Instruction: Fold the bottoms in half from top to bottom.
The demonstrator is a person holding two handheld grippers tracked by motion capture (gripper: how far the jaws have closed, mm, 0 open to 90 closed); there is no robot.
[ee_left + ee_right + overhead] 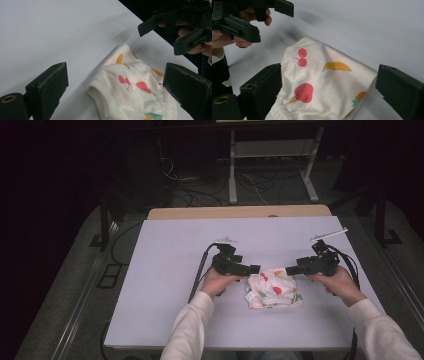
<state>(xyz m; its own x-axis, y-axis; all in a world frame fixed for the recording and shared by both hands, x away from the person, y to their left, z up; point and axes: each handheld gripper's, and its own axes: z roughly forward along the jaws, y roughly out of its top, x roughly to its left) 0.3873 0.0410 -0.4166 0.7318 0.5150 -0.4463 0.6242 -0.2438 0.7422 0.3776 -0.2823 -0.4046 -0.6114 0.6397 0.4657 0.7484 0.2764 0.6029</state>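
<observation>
A small folded white garment (272, 289) printed with cherries, a banana and strawberries lies on the white table (165, 270), right of centre near the front. My left gripper (252, 269) is at the garment's upper left corner, its jaws open and just above the cloth. My right gripper (291, 270) faces it from the upper right corner, also open. In the left gripper view the garment (130, 87) lies between the wide-apart jaws of the left gripper (117, 87), with the right gripper (172, 30) beyond. In the right gripper view the garment (322, 77) spans the gap of the right gripper (332, 85).
A thin white strip (329, 234) lies near the table's back right corner, and a small pale object (226, 240) sits behind my left gripper. Black cables trail from both grippers. A wooden edge (240, 212) borders the back; cables and a metal stand lie on the floor beyond.
</observation>
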